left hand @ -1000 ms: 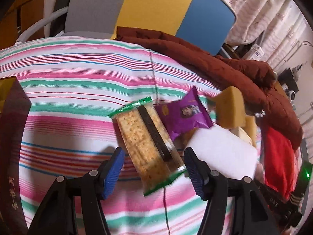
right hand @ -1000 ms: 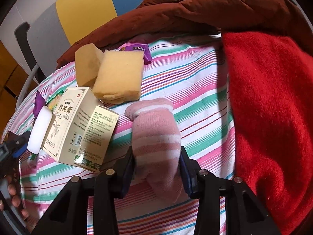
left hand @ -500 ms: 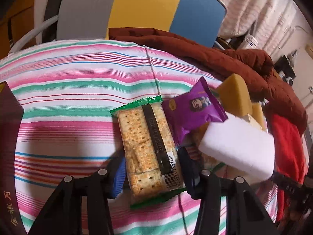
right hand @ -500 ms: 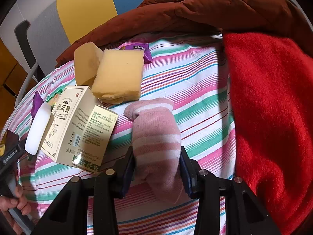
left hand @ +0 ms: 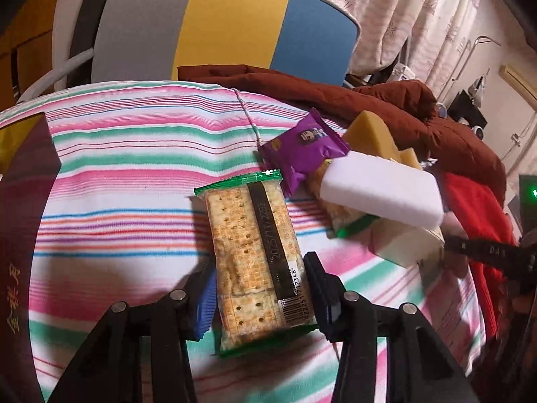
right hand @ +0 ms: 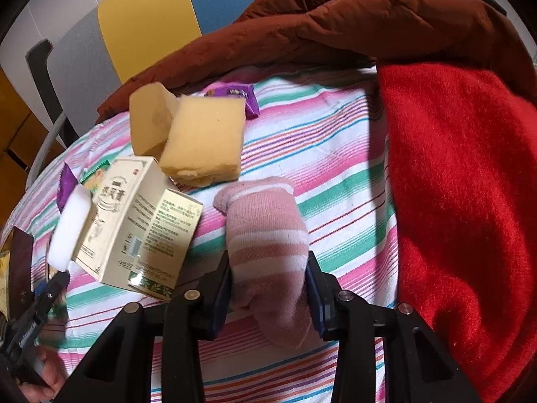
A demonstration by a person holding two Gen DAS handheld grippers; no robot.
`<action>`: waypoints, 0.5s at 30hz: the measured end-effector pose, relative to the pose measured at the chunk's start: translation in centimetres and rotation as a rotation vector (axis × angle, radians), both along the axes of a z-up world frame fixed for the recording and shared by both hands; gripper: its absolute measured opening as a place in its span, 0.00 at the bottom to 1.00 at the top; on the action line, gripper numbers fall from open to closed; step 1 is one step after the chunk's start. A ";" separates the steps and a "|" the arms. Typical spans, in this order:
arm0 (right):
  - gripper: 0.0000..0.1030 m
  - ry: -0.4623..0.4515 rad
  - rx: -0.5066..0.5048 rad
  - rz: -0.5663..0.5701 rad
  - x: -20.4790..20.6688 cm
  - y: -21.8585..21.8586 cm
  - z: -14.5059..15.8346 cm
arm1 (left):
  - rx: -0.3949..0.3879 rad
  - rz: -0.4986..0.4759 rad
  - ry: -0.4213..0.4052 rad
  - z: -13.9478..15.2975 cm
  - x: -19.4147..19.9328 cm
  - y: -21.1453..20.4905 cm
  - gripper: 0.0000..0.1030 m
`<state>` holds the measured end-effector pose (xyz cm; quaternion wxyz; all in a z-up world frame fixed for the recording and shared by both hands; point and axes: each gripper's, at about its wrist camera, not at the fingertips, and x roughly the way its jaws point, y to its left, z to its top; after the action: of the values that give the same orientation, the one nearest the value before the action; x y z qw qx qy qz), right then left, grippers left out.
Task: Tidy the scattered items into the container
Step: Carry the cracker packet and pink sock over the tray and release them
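My left gripper (left hand: pixel 260 288) is shut on a green-edged cracker packet (left hand: pixel 255 252) and holds it over the striped cloth (left hand: pixel 134 168). My right gripper (right hand: pixel 268 288) is shut on a pink striped sock (right hand: pixel 265 235). A purple snack packet (left hand: pixel 303 146), a white foam block (left hand: pixel 379 194), yellow sponges (right hand: pixel 201 141) and a cream medicine box (right hand: pixel 141 225) lie between the two. A second cracker packet (left hand: pixel 339 215) lies under the white block. A dark maroon box wall (left hand: pixel 23 235) stands at the left edge.
A brown jacket (right hand: pixel 319 27) and a red blanket (right hand: pixel 470 184) cover the cloth's back and right side. A grey, yellow and blue chair back (left hand: pixel 218 27) stands behind. Another purple packet (right hand: pixel 235 95) lies behind the sponges.
My left gripper closed on the cracker packet and lifted it off the cloth, away from the purple packet. My right gripper stayed shut on the sock, almost still.
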<state>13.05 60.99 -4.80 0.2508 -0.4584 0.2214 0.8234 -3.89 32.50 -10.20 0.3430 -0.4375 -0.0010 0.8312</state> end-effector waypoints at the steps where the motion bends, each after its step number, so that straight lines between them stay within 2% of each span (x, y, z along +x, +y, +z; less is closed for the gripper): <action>1: 0.39 0.011 0.005 -0.001 0.1 0.0 0.2 | 0.006 -0.002 0.003 0.0 0.3 -0.3 0.46; 5: 0.38 0.029 0.023 -0.005 0.5 -0.2 0.8 | 0.037 -0.002 0.007 0.2 1.1 -1.5 0.46; 9: 0.38 0.045 0.045 -0.006 -1.3 0.4 0.4 | 0.043 0.002 0.025 0.4 1.7 -2.4 0.46; 15: 0.38 0.117 0.097 0.013 -1.3 0.0 1.5 | 0.064 0.024 0.024 0.4 2.2 -3.8 0.46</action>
<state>11.73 60.98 -3.31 0.2539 -0.3983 0.1926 0.8601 -1.67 28.66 -9.79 0.3469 -0.4163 -0.0287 0.8400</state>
